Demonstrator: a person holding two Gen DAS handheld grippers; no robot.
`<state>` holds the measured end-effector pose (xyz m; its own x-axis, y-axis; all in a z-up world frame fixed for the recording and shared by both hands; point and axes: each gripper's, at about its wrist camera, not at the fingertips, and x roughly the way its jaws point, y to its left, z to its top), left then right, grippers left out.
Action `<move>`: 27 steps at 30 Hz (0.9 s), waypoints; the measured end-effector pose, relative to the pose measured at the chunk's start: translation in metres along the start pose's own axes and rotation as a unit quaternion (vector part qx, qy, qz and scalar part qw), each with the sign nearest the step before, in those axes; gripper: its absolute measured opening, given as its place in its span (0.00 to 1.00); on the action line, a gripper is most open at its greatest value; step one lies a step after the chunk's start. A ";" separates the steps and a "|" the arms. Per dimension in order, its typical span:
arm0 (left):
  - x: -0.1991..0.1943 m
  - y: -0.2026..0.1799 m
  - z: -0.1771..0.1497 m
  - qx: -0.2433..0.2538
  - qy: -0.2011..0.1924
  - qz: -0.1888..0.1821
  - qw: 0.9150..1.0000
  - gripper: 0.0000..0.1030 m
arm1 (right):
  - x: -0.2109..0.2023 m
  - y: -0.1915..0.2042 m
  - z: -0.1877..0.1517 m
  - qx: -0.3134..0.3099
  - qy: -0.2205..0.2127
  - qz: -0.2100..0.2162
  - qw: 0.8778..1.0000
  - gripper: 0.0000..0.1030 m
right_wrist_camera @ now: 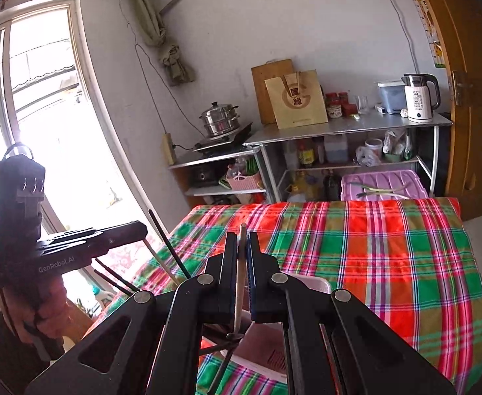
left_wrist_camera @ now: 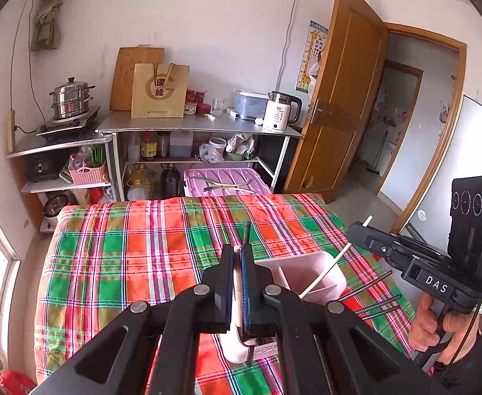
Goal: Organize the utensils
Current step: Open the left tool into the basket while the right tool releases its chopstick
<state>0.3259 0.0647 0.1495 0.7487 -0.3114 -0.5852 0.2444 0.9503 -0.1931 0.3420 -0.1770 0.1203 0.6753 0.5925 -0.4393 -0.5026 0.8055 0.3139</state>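
The left gripper [left_wrist_camera: 237, 263] is clenched on a bundle of chopsticks [left_wrist_camera: 247, 230], a dark one and a pale wooden one showing between its pads. The right gripper [right_wrist_camera: 242, 256] is clenched on a single pale chopstick [right_wrist_camera: 241, 283], which runs upright between its pads. Both hover over a pink divided utensil holder [left_wrist_camera: 310, 275] that stands on the plaid-covered surface [left_wrist_camera: 142, 250], toward its near edge. More dark chopsticks [left_wrist_camera: 377, 306] stick out beside the holder. A person's hand [left_wrist_camera: 428, 326] grips the right tool's handle.
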 end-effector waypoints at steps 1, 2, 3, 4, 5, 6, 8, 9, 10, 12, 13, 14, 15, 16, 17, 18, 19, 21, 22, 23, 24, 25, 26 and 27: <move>0.000 0.000 -0.001 0.000 0.000 -0.001 1.000 0.04 | 0.002 0.000 -0.001 -0.002 0.005 -0.002 1.000 0.05; 0.000 0.000 -0.001 0.000 0.001 -0.002 1.000 0.04 | 0.002 0.000 -0.002 -0.004 0.007 -0.003 1.000 0.05; 0.000 0.000 -0.002 -0.001 0.002 -0.004 1.000 0.04 | 0.003 0.000 -0.003 -0.004 0.010 -0.004 1.000 0.05; 0.000 0.000 -0.003 -0.001 0.003 -0.004 1.000 0.04 | 0.004 -0.001 -0.004 -0.004 0.013 -0.004 1.000 0.05; 0.000 -0.001 -0.003 0.001 0.003 -0.003 1.000 0.04 | 0.004 -0.001 -0.005 -0.004 0.016 -0.005 1.000 0.06; 0.000 0.000 -0.004 0.001 0.004 -0.002 1.000 0.04 | 0.004 -0.001 -0.005 -0.004 0.019 -0.008 1.000 0.06; -0.002 0.000 -0.005 -0.001 0.002 -0.005 1.000 0.05 | 0.002 -0.002 -0.006 -0.005 0.019 -0.011 1.000 0.09; -0.003 0.001 -0.005 -0.002 0.001 -0.005 1.000 0.05 | 0.002 -0.002 -0.004 -0.005 0.018 -0.013 1.000 0.11; -0.005 0.001 -0.004 -0.002 -0.002 -0.003 1.000 0.07 | 0.000 -0.002 -0.004 -0.005 0.016 -0.013 1.000 0.12; -0.011 0.001 -0.004 -0.005 -0.010 0.000 1.000 0.11 | -0.006 -0.002 -0.003 -0.004 0.012 -0.015 1.000 0.13; -0.014 0.002 -0.004 -0.006 -0.015 -0.002 1.000 0.13 | -0.009 -0.003 -0.001 -0.004 0.009 -0.015 1.000 0.13; -0.018 0.002 -0.004 -0.008 -0.019 -0.003 1.000 0.15 | -0.013 -0.002 -0.001 -0.004 0.006 -0.015 1.000 0.13; -0.024 0.002 -0.004 -0.011 -0.025 -0.002 1.000 0.15 | -0.018 -0.001 -0.001 -0.006 0.003 -0.016 1.000 0.13; -0.029 0.002 -0.004 -0.013 -0.031 -0.002 0.999 0.16 | -0.023 -0.001 -0.001 -0.008 -0.001 -0.019 1.000 0.13; -0.036 0.002 -0.005 -0.016 -0.037 -0.005 0.999 0.16 | -0.029 0.001 -0.001 -0.011 -0.005 -0.020 1.000 0.13; -0.042 0.003 -0.007 -0.017 -0.042 -0.006 0.999 0.16 | -0.036 0.001 -0.001 -0.014 -0.010 -0.023 1.000 0.13; -0.048 0.002 -0.008 -0.017 -0.047 -0.006 0.999 0.16 | -0.044 0.002 -0.002 -0.016 -0.015 -0.025 0.999 0.13; -0.061 0.000 -0.013 -0.016 -0.057 -0.003 0.998 0.17 | -0.058 0.005 -0.005 -0.019 -0.022 -0.027 0.999 0.13; -0.067 -0.001 -0.016 -0.015 -0.061 -0.004 0.998 0.17 | -0.065 0.005 -0.007 -0.020 -0.027 -0.028 0.999 0.13; -0.074 -0.003 -0.020 -0.014 -0.064 -0.004 0.998 0.17 | -0.073 0.006 -0.009 -0.020 -0.030 -0.030 0.999 0.13; -0.080 -0.005 -0.024 -0.013 -0.068 -0.004 0.998 0.17 | -0.081 0.007 -0.012 -0.019 -0.033 -0.031 0.999 0.13; -0.087 -0.007 -0.030 -0.013 -0.072 -0.004 0.997 0.17 | -0.089 0.008 -0.016 -0.020 -0.036 -0.031 0.999 0.13; -0.092 -0.009 -0.035 -0.012 -0.074 -0.006 0.997 0.17 | -0.096 0.008 -0.020 -0.020 -0.038 -0.032 0.999 0.13; -0.098 -0.011 -0.040 -0.011 -0.077 -0.006 0.997 0.17 | -0.104 0.009 -0.024 -0.020 -0.040 -0.033 0.998 0.13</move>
<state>0.2250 0.0845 0.1772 0.8315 -0.3180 -0.4555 0.2420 0.9454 -0.2184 0.2542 -0.2316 0.1485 0.7482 0.5378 -0.3885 -0.4751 0.8430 0.2521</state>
